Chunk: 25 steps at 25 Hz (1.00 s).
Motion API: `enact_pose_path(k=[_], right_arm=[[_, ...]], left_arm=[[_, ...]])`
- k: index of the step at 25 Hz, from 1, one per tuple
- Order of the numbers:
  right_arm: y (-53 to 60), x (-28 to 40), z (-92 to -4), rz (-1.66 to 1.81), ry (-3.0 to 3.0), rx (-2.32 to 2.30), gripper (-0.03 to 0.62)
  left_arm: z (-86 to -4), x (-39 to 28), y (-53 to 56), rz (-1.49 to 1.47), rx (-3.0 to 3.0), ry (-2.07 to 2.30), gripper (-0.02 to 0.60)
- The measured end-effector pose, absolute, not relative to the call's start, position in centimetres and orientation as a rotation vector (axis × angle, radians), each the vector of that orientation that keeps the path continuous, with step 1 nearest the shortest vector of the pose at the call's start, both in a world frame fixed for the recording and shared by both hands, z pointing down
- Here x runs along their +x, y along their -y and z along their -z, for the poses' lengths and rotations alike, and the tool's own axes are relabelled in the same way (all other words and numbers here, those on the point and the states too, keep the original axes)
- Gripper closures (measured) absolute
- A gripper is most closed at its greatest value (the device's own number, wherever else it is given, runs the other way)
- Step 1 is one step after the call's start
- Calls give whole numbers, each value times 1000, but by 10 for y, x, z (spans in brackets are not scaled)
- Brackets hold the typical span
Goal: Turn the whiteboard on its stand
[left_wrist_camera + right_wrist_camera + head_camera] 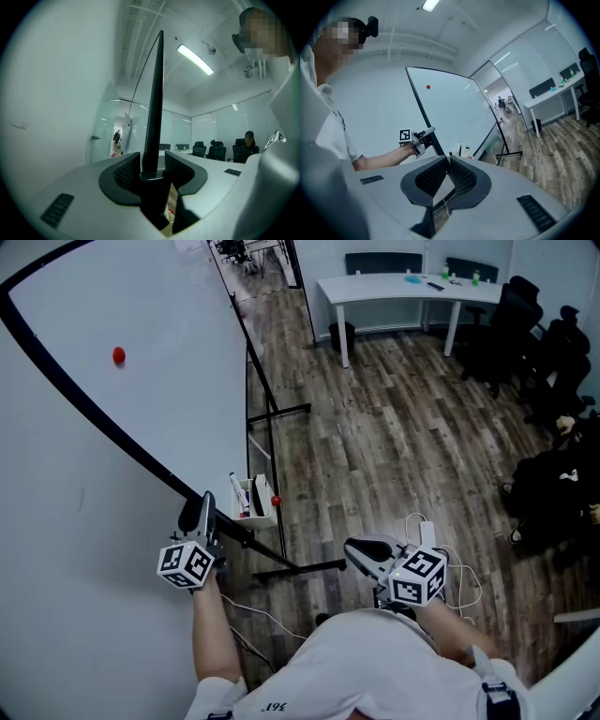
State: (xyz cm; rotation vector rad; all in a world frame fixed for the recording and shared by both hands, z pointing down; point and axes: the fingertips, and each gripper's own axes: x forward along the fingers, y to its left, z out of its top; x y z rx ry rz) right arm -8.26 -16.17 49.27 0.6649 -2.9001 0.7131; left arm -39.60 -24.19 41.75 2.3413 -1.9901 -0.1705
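The whiteboard (141, 334) fills the left of the head view, tilted on its stand, with a red magnet (118, 355) on its white face. Its black frame edge (103, 426) runs diagonally down to my left gripper (204, 517). In the left gripper view the frame edge (154, 103) stands between the jaws, and the left gripper (153, 161) is shut on it. My right gripper (361, 551) hangs apart over the floor by my body. Its tips meet with nothing between them in the right gripper view (449, 161), where the whiteboard (450, 112) stands beyond.
The stand's black legs (281, 413) spread over the wood floor, with a small marker tray (251, 498) near the board's lower corner. A white desk (412, 287) and dark office chairs (534, 324) stand at the back right. White cables (455, 579) lie near my feet.
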Motion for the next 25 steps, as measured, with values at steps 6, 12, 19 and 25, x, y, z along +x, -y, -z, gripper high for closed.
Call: enact_pose_path(k=[6, 12, 19, 25], right_arm=[[150, -73, -513, -709, 2900, 678, 563], [151, -74, -511, -721, 2892, 670, 563], [155, -80, -514, -727, 2887, 658, 563], [161, -83, -509, -736, 2887, 658, 563]], left_arm=[[-434, -389, 226, 184, 2351, 2004, 413], [-428, -387, 224, 187, 2354, 2008, 413], [-429, -386, 223, 186, 2357, 2002, 413], [-424, -385, 220, 180, 2362, 1994, 413]])
